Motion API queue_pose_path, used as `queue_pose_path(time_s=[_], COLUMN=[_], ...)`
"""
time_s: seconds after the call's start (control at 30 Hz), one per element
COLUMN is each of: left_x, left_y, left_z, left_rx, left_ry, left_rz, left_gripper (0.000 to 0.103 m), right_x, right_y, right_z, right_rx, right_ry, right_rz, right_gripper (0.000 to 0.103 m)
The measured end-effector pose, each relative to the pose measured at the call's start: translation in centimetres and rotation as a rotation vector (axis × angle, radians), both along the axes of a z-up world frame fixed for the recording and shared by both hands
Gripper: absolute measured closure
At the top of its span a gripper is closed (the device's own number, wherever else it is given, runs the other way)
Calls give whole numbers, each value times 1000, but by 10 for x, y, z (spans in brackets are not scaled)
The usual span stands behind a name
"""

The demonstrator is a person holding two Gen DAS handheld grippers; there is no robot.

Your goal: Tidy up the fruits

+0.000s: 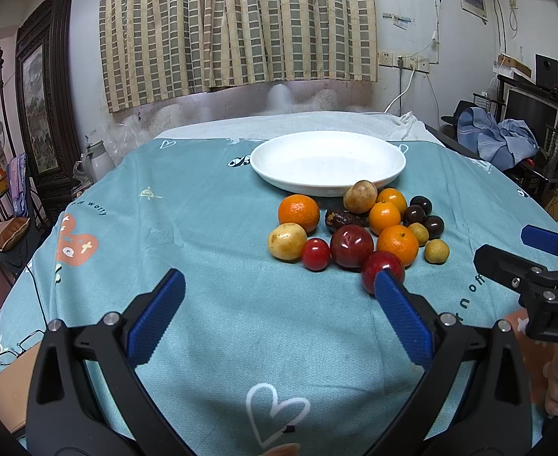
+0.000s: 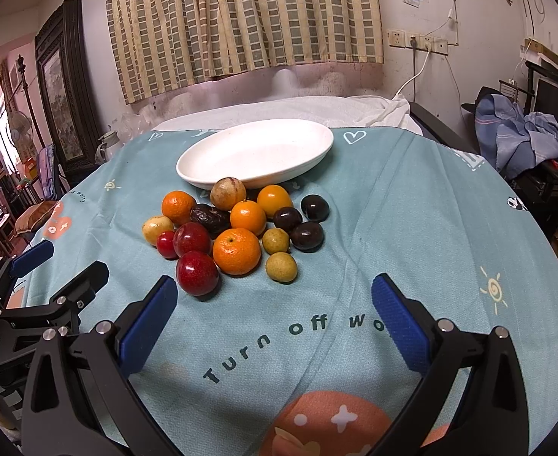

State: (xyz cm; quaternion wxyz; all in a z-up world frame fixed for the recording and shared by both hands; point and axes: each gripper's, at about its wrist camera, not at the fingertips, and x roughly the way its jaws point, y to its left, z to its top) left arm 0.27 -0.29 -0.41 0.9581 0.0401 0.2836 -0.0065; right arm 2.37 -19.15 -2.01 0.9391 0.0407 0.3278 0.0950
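Jaws wide, fruits [image 2: 237, 228] ahead, apart.

One white plate [image 2: 203, 174], four oranges [image 2: 236, 250], three dark plums [image 2: 306, 235], two red apples [image 2: 197, 273].

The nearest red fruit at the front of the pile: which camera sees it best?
The right wrist view. There the nearest red fruit sits whole and unobstructed on the cloth. In the left wrist view, a blue finger pad of the left gripper covers its lower part.

Two low wrist views, fruit pile [image 1: 359, 228] shared
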Motion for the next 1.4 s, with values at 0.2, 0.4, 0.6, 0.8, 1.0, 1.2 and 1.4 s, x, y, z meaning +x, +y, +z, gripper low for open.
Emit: queue_pose_path(time_s=[0.2,0.4,0.6,0.8,1.0,1.2,1.4], left_x=[0,0,0,0,4,9,35], left_y=[0,0,0,1,1,9,18], left_z=[0,0,0,0,-6,-18,-31], left_rx=[-1,-1,-1,-1,-1,-58,-34], left_ry=[1,1,2,2,4,59,194], left_rz=[0,1,0,0,0,-16,-44], left_gripper=[2,2,2,2,2,2,2], right_x=[-1,-1,-2,-2,-3,-1,3], right_y=[-1,0,-1,-1,0,-2,-19], right_z=[0,1,1,1,5,3,-5], right_rx=[1,1,2,2,3,44,200], right_ry=[0,-1,-1,-2,-7,0,49], right_rz=[0,0,0,0,8,60,186], right_gripper=[1,1,1,1,1,1,1])
